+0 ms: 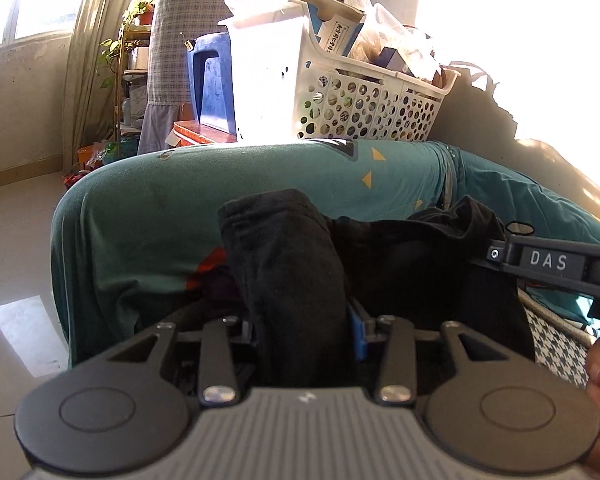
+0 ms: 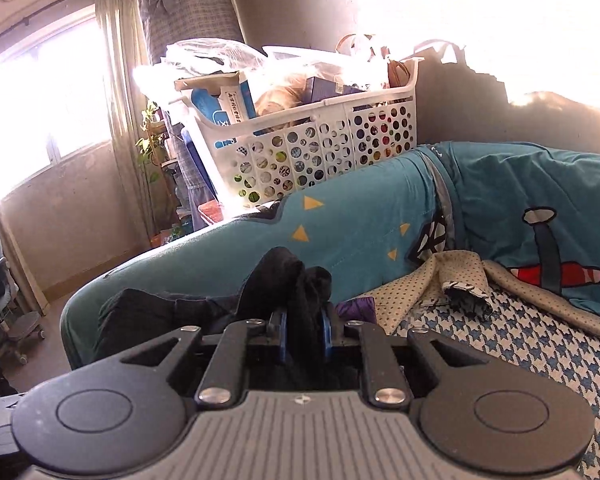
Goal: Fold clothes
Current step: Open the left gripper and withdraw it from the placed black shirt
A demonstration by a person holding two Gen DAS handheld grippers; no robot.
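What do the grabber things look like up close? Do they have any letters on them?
Each gripper, left and right, has a grey ribbed body, two black round discs, black link arms with silver screws and blue pads. The right one, seen from the left camera, carries white letters "DAS".

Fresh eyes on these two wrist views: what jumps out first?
The black garment, bunched in the foreground and pinched in both the right gripper and the left gripper. Behind it, the teal sofa cover with yellow triangles, and on the sofa's far end a white perforated basket overflowing with boxes and bags, washed by harsh sunlight.
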